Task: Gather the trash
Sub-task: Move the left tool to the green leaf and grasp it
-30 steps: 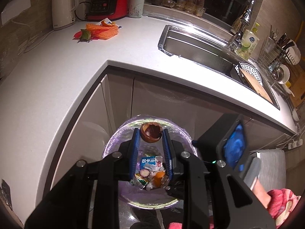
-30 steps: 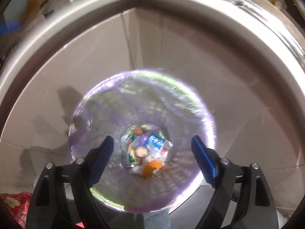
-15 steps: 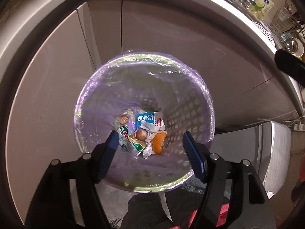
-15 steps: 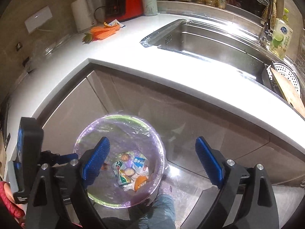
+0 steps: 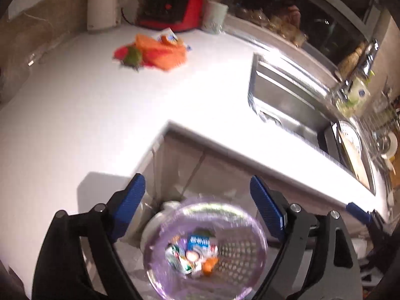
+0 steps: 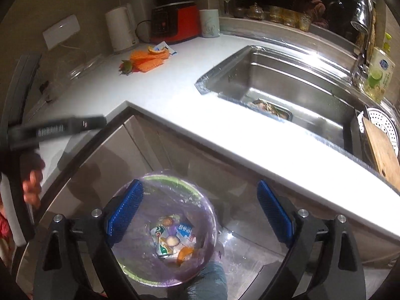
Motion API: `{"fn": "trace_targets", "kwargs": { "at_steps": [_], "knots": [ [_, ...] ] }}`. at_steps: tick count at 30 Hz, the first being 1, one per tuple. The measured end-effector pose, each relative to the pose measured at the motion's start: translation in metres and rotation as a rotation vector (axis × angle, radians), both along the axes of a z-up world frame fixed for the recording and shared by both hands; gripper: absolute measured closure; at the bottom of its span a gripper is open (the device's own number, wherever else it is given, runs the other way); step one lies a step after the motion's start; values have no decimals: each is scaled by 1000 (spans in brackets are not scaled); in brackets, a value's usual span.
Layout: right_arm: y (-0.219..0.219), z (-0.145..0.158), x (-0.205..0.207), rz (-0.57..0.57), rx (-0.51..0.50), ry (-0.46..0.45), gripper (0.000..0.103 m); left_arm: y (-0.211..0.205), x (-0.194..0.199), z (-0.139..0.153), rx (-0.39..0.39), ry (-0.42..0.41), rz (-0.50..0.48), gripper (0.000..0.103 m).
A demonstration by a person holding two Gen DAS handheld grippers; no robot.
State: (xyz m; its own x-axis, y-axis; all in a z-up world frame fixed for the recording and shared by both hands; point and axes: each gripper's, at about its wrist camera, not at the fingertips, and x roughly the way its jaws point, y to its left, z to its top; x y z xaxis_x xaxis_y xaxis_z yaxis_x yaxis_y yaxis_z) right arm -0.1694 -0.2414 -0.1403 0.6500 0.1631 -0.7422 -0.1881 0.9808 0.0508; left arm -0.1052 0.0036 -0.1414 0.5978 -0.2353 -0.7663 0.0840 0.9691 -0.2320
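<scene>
Nothing is held: the left gripper (image 5: 197,191) has just been opened, the right gripper (image 6: 200,196) also, above the bin (image 6: 165,230).

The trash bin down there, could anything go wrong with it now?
Maybe. The trash bin sits on the floor close to the cabinet doors, so a piece dropped from counter height could miss its rim. More trash, an orange pile, lies far back on the counter near the red appliance, so a reach there might bump it. Both the left gripper and right gripper are open and empty.
</scene>
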Motion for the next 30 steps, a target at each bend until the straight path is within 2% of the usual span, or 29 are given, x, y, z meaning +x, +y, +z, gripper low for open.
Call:
{"fn": "trace_targets", "kwargs": {
  "at_steps": [2, 5, 8, 11, 17, 21, 24, 27, 29, 30],
  "knots": [
    [3, 6, 21, 43, -13, -14, 6, 16, 33, 17, 20, -43, 68, 20],
    [6, 11, 54, 112, -23, -27, 6, 41, 84, 29, 13, -60, 162, 20],
    [6, 12, 87, 169, -39, -34, 6, 59, 131, 23, 2, -45, 229, 20],
    [5, 11, 118, 212, -50, -34, 6, 70, 172, 3, 12, -4, 273, 20],
    [-9, -3, 173, 247, -7, 3, 6, 74, 218, -31, 52, 42, 287, 21],
    [-11, -8, 202, 264, 5, 12, 6, 60, 233, -47, 115, 58, 251, 21],
    [-11, -7, 216, 278, 17, 8, 6, 60, 241, -57, 119, 67, 255, 24],
    [-9, -5, 223, 295, 31, 0, 6, 62, 242, -56, 118, 45, 268, 42],
    [-6, -5, 227, 309, 37, 3, 6, 61, 243, -54, 118, 52, 261, 70],
    [-4, -6, 229, 315, 39, 5, 6, 61, 244, -53, 112, 61, 247, 77]
  ]
}}
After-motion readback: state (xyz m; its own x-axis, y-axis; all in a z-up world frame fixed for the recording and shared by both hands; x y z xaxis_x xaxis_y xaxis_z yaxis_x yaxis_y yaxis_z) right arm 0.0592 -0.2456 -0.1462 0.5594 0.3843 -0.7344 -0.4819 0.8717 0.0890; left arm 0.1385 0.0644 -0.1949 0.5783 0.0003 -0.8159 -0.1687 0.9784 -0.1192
